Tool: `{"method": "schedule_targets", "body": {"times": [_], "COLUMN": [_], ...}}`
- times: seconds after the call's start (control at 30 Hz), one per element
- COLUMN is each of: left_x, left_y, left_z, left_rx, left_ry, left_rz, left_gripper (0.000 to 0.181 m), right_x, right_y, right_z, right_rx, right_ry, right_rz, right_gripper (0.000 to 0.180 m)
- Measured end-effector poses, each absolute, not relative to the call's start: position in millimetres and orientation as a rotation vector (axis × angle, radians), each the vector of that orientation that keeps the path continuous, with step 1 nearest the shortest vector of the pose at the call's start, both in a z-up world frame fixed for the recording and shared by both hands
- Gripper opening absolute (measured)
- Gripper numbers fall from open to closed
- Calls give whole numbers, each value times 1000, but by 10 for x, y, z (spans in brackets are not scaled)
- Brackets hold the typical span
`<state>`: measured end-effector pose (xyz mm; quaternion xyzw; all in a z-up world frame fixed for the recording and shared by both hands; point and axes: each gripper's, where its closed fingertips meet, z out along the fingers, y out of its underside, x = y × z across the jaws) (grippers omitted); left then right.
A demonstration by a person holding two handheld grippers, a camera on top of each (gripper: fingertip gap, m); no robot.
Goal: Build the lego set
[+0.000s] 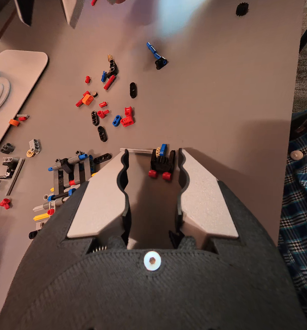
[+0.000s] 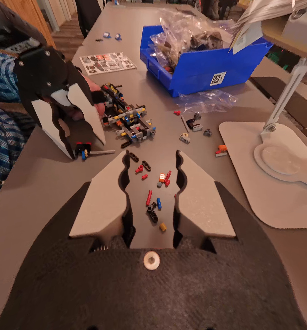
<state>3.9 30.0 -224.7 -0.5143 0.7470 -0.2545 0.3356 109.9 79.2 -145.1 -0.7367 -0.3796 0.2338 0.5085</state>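
A small black sub-assembly (image 1: 161,163) with red pins, a tan gear, a blue piece and a grey axle lies on the table; it also shows in the right wrist view (image 2: 83,148). My left gripper (image 1: 153,151) is open and hovers right over it, fingers either side, not touching. It appears in the right wrist view (image 2: 88,148) at the left. My right gripper (image 2: 151,153) is open and empty above loose red, black and blue pins (image 2: 151,203). The large grey-and-black chassis build (image 2: 129,119) sits behind; it also shows in the left wrist view (image 1: 68,176).
A blue bin (image 2: 202,71) of plastic bags stands at the back right, with a sticker sheet (image 2: 107,62) to its left. A lamp's flat white base (image 2: 274,175) lies at the right. Loose parts (image 1: 106,107) are scattered mid-table. A person's plaid sleeve (image 2: 0,125) is at the left.
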Motion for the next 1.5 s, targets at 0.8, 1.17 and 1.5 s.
{"method": "schedule_targets", "body": {"times": [0.8, 1.17, 1.5], "left_x": [-102, -109, -119], "left_y": [301, 296, 286], "left_z": [-2272, -2273, -2265], "left_rx": [-1386, -1395, -1380], "left_ry": [1964, 1973, 1974], "left_rz": [-671, -687, -676], "left_gripper": [26, 24, 24], "right_x": [136, 50, 59], "right_y": [272, 383, 385], "right_z": [-2149, -2279, -2284], "right_rx": [-1988, -2067, -2036], "right_ry": [-1409, -1332, -1337], "right_rz": [605, 644, 626], "right_gripper": [68, 79, 58]}}
